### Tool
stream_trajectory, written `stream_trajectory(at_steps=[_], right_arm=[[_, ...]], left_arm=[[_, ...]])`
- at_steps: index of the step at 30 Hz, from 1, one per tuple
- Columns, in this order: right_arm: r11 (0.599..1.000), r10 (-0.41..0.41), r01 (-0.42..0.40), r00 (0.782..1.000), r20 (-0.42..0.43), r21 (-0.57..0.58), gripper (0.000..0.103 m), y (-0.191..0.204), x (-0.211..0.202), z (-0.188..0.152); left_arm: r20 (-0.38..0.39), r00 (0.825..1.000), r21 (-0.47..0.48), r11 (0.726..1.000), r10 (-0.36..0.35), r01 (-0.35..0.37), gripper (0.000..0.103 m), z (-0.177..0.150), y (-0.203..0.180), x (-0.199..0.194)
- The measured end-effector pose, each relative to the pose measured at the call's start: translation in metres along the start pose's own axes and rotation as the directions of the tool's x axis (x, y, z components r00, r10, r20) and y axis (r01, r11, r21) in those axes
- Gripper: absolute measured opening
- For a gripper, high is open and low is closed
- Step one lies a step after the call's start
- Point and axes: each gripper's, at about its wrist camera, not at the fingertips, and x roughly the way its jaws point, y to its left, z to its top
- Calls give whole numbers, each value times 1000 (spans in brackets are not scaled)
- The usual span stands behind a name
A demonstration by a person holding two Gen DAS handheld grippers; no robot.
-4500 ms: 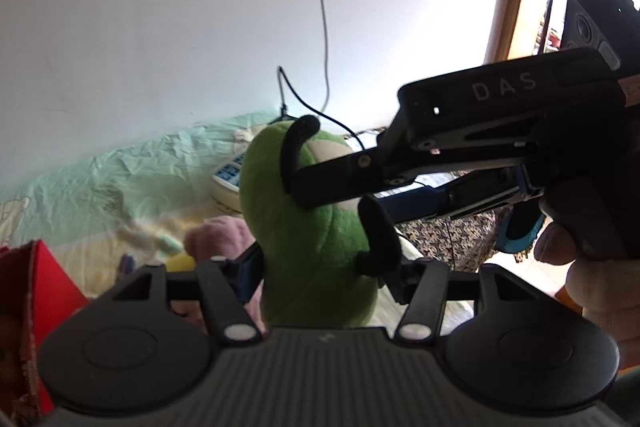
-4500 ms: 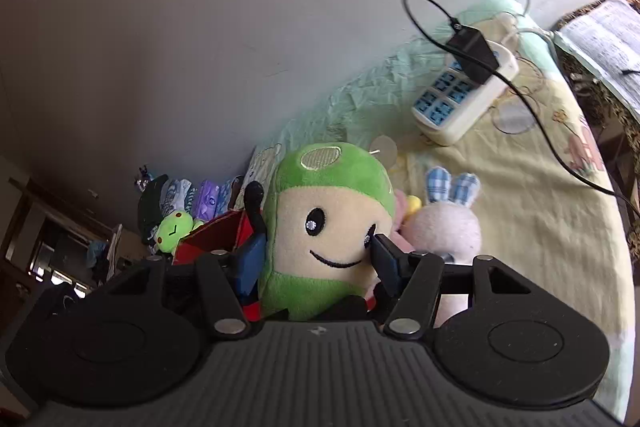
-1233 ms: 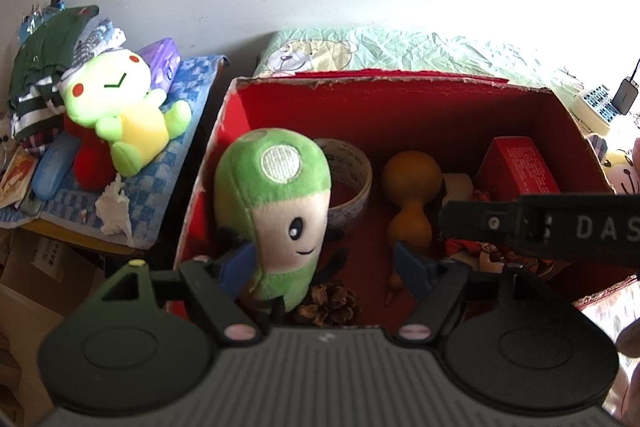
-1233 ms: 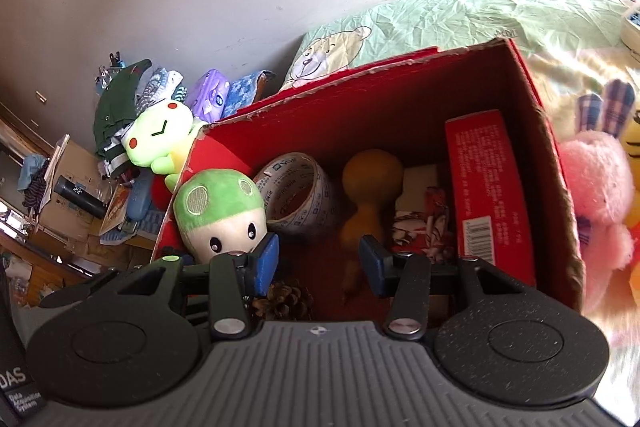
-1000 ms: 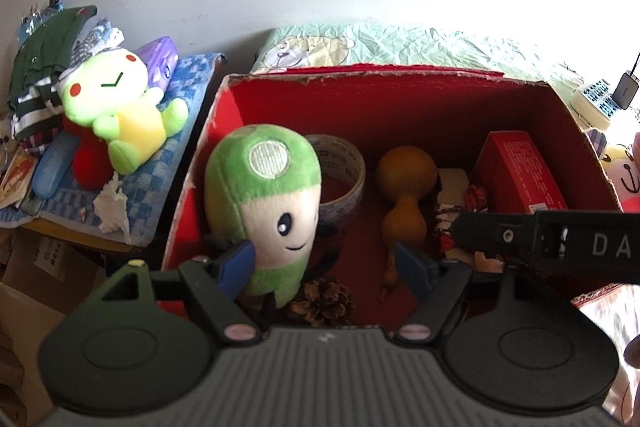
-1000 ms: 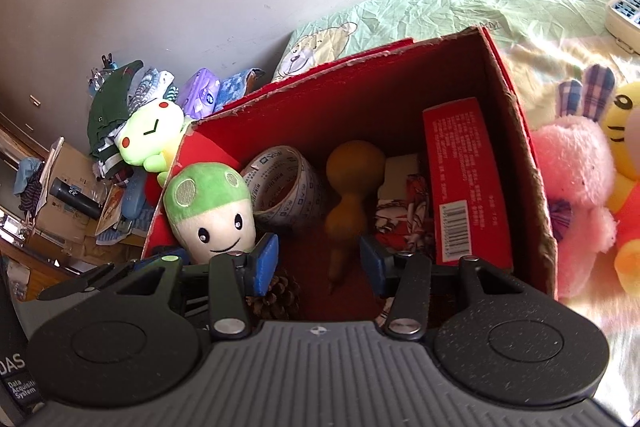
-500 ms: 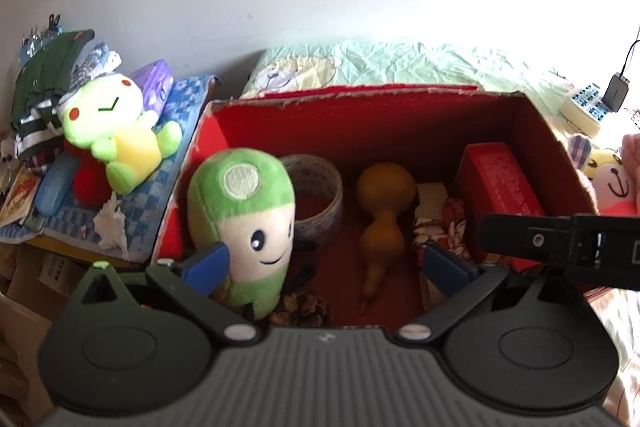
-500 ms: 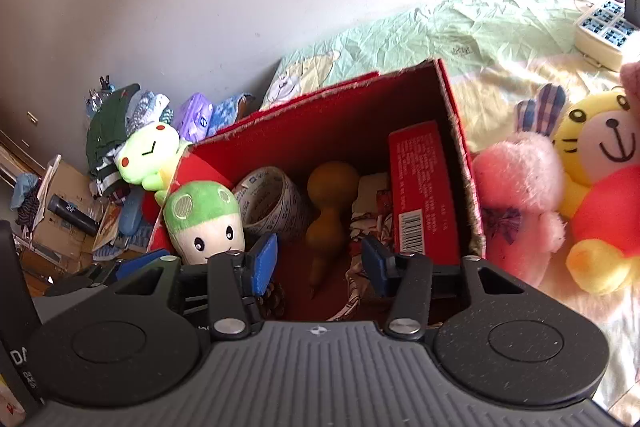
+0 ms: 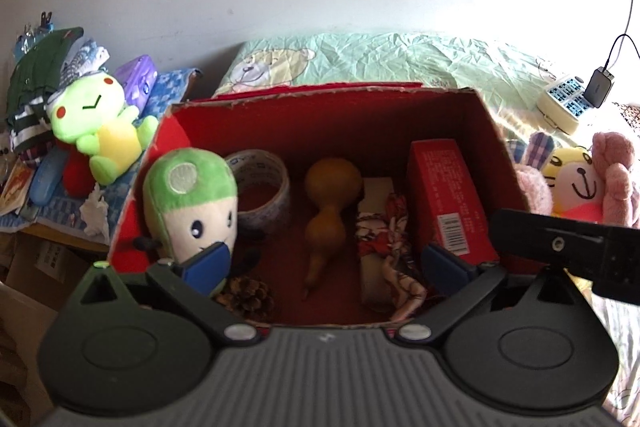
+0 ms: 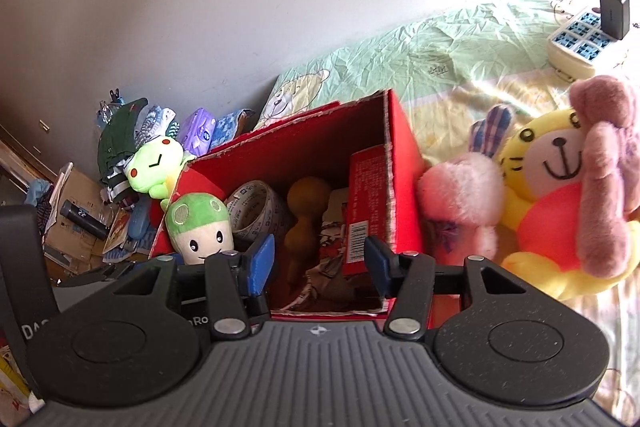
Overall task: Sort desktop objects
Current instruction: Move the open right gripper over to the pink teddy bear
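The right hand-held gripper (image 10: 318, 261) gapes empty above the red box (image 10: 400, 163) holding the green plush (image 10: 198, 229).

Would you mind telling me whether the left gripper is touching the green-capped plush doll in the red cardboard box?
Cannot tell. In the left wrist view the left gripper stands wide open, yet one blue pad overlaps the green-capped plush doll in the red cardboard box, so no gap or contact shows plainly.

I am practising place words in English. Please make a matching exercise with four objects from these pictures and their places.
Objects:
1. green-capped plush doll
2. brown gourd
3. tall red carton
4. pink plush rabbit

Places:
A. outside the red cardboard box, on the bedsheet
B. box's left end
C. box's middle
D. against box's right wall

Pairs: 1-B, 2-C, 3-D, 4-A
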Motion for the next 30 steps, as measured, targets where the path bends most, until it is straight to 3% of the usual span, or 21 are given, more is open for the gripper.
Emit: stream_trajectory(at_steps=[16,22,30], right_arm=[[996,-27,23,999,40,84,55,-91,-70,13],[995,-30,27,999,33,96,55,-124,-84,14],[979,-87,83,996,18,184,56,-187,-99,12]], left_arm=[[58,998,60,998,-15,11,102,3,-111,-18],[64,997,97,994,-52,46,99,-1,-151,-19],[66,977,138,972,-202,191,101,-18,-202,-17]])
